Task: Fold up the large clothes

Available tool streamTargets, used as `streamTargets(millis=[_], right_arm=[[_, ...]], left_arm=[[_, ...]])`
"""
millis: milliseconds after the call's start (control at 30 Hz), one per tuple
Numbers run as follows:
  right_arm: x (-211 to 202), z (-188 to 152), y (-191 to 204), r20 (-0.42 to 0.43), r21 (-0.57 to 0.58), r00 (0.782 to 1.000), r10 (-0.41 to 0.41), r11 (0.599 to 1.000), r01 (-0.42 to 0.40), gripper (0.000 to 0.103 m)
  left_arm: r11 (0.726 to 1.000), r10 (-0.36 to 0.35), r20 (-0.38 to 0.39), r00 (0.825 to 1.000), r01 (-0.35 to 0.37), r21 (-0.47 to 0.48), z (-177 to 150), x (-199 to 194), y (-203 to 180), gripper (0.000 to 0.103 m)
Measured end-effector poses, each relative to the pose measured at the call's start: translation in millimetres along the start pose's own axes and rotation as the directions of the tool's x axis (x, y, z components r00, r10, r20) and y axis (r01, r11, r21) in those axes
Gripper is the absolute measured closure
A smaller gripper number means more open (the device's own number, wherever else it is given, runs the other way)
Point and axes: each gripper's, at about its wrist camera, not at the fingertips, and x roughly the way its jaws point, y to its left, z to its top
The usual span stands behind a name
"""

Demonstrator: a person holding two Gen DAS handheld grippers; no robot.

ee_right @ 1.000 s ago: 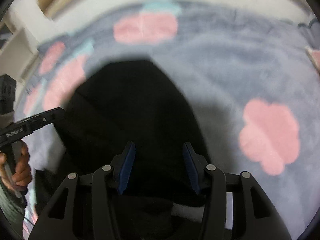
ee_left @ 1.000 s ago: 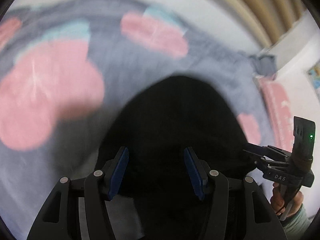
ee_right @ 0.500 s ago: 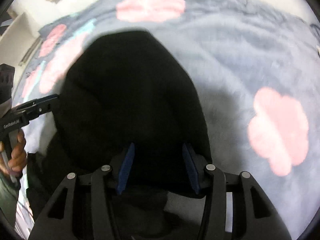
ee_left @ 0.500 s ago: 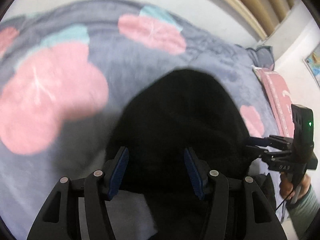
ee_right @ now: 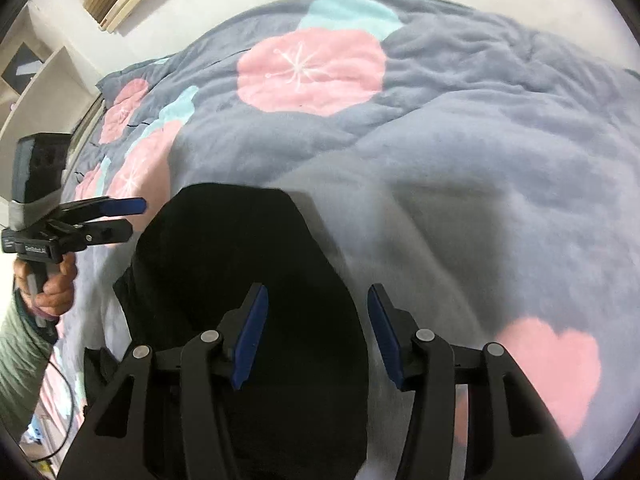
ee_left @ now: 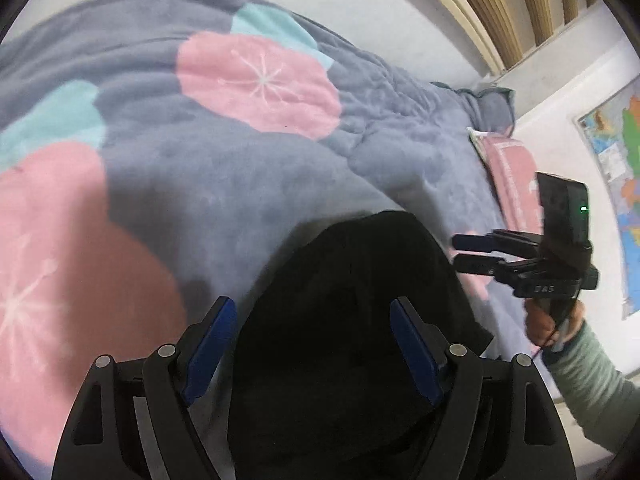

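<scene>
A black garment (ee_left: 352, 312) lies folded on a grey blanket (ee_left: 208, 168) with pink flowers; it also shows in the right wrist view (ee_right: 240, 264). My left gripper (ee_left: 312, 344) is open and empty, its blue-padded fingers spread above the garment's near end. My right gripper (ee_right: 314, 332) is open and empty above the garment's right edge. Each gripper shows in the other's view: the right one (ee_left: 464, 252) beside the garment's right side, the left one (ee_right: 132, 220) at its left side, both clear of the cloth.
The grey blanket (ee_right: 480, 140) covers a bed. A pink pillow (ee_left: 516, 176) and a grey pillow (ee_left: 492, 108) lie at the far right. A wall map (ee_left: 616, 184) hangs right; shelves (ee_right: 36, 92) stand left.
Both grippers have pulled back and up from the garment. It now looks smaller and lies flat on the blanket. The jaws stayed open.
</scene>
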Motion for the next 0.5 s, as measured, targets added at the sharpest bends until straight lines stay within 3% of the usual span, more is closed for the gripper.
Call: streamTargets(millis=[233,300,333,367,400,433,500], right_arm=[[42,15,12,-0.043,-0.026,0.998,0.05,0.998,-0.051,0.048],[58,19,13,-0.065,-0.014,0.996,0.068,0.998,-0.069,0.035],[67,19,12,-0.082,-0.01,0.99,0.113,0.993,-0.114,0.034],[75,19,13,-0.092,-0.022,0.986,0.138,0.99,-0.141,0.039],[77,17,14,-0.1,-0.032,0.983,0.153,0.987,-0.157,0.06],[74,14,16,-0.107,-0.044,0.978,0.182,0.981,-0.187,0.069],[58,9,25,-0.072,-0.086,0.981,0.182,0.978,-0.188,0.081]], left_arm=[[0.998,-0.064,-0.054,0.996,0.065,0.015,7,36,5,0.024],[0.996,-0.086,-0.082,0.993,0.088,0.018,6,48,4,0.038],[0.997,-0.069,-0.096,0.993,0.072,0.032,5,53,2,0.057],[0.997,-0.059,-0.095,0.994,0.064,0.043,4,55,1,0.071],[0.995,-0.067,-0.079,0.995,0.072,0.062,1,53,-2,0.078],[0.994,-0.075,-0.064,0.995,0.08,0.076,-2,50,-5,0.087],[0.991,-0.078,-0.032,0.996,0.081,0.105,-9,37,-12,0.09]])
